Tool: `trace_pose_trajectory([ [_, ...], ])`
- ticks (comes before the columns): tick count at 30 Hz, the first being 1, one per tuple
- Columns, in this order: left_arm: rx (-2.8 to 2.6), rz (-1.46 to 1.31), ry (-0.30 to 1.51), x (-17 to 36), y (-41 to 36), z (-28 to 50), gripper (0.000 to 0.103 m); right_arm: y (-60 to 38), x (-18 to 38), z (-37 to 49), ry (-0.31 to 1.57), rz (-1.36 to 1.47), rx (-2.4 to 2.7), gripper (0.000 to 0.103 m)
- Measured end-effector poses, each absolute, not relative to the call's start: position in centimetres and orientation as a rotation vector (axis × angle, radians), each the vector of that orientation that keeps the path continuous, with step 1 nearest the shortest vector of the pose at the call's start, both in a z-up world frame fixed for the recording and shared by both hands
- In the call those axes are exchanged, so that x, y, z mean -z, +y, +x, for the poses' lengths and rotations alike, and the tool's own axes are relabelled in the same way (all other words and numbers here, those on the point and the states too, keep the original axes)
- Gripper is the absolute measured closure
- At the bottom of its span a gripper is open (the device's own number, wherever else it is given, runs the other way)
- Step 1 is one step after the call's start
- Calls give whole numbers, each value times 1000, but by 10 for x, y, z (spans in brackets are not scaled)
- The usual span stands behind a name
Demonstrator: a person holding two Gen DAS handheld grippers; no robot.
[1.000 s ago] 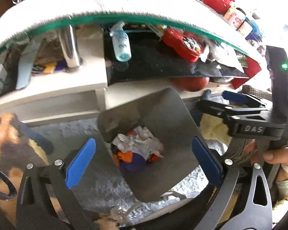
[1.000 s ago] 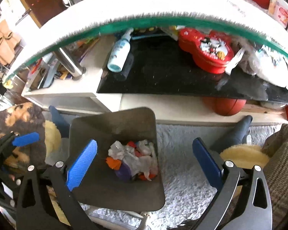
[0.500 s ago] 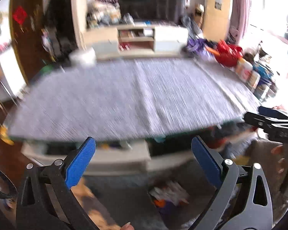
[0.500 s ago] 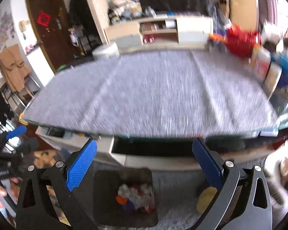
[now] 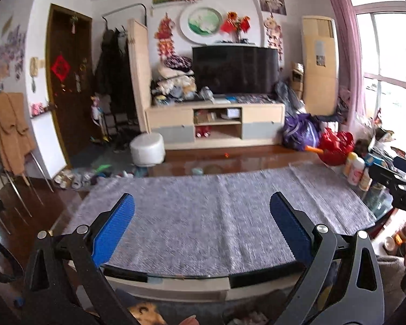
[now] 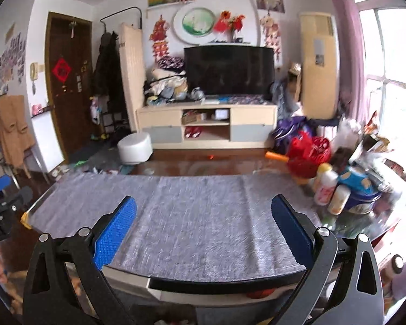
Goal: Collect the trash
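**Above the grey cloth (image 5: 192, 184): looking for anything left to collect**

Holding the left gripper (image 5: 201, 205) over the near edge of the grey cloth, blue pads spread wide, clamping nothing. Keeping the right gripper (image 6: 203, 205) likewise parted and empty above the same edge. Finding no trash lying anywhere on the grey cloth, so judging that surface as done. Possibly still needing to sort the crowd of bottles (image 6: 324, 187) and the red bag (image 6: 305, 151) just past the right end of the grey cloth, though not clearly telling rubbish from belongings there. Glimpsing a pale crumpled sliver (image 5: 247, 318) below the near edge of the grey cloth, perhaps gathered trash, but too cut off and blurred to confirm. Seeing nothing of the floor directly beneath the grey cloth.
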State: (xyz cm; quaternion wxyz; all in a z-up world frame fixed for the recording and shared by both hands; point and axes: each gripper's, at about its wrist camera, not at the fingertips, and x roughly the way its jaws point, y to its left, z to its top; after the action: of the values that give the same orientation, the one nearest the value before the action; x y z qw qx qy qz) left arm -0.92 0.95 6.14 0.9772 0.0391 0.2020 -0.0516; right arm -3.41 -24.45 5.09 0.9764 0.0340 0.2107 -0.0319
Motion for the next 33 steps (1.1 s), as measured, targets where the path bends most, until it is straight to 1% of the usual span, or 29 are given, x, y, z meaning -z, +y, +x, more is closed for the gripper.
trace_pose_trajectory([
  [4, 58, 60, 395, -63, 10, -18, 8, -241, -45, -43, 406, 82, 77, 3],
  [8, 11, 46, 391, -54, 15, -27, 8, -241, -41, -53, 391, 113, 64, 3],
  [22, 44, 31, 434, -35, 17, -22, 8, -228, -35, -53, 417, 85, 69, 3],
  [33, 38, 19, 426, -38, 22, -24, 8, -221, -35, -53, 423, 78, 60, 3],
])
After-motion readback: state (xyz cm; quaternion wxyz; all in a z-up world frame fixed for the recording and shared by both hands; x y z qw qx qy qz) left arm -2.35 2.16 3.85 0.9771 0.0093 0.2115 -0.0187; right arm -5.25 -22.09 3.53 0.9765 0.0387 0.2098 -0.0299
